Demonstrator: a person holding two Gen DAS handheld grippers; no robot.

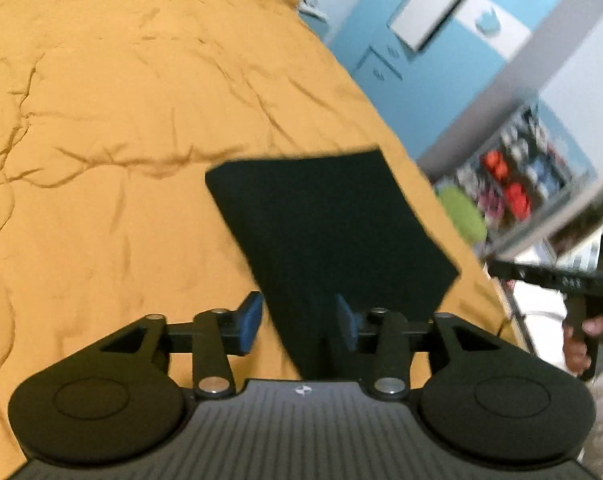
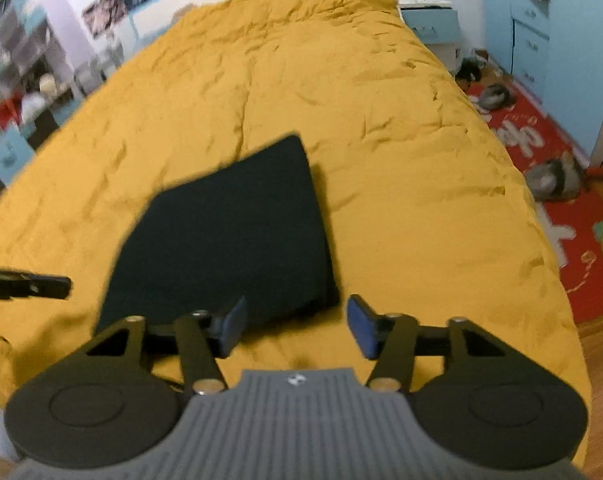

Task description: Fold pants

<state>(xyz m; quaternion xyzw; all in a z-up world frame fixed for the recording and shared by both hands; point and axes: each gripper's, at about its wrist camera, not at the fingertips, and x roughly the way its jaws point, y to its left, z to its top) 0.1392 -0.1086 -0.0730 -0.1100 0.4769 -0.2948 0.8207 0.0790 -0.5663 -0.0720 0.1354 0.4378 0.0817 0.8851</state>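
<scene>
Currently logged, left wrist view: pants (image 1: 325, 236), dark, already folded into a compact flat rectangle, lying on the bed (image 1: 101, 120) near its right edge. My left gripper (image 1: 299, 322) has its blue pads (image 1: 250, 322) spread, nothing pinched between them. The near corner of the pants runs in between the pads and below the frame of the gripper; whether cloth touches either pad I cannot tell, as the frame is blurred. Long axis of the fold runs away from the fingers, angled slightly to the left. At the far right of this view, a hand (image 1: 581, 340) holds the other gripper off the bed's edge.

Right wrist view: same pants (image 2: 225, 232) on the yellow bed (image 2: 421, 140), lying ahead and to the left of my right gripper (image 2: 297, 326). Its fingers (image 2: 363, 326) are spread wide, holding nothing, with bare cover between them. The near right corner of the fold sits just beside the left pad; the rest extends away and leftward. A dark tip of the left gripper shows at the left edge.

Assessment: folding looks complete or nearly so. The left gripper is the nearer, set squarely over the near end of the fold; any further fold or lift would start there.
</scene>
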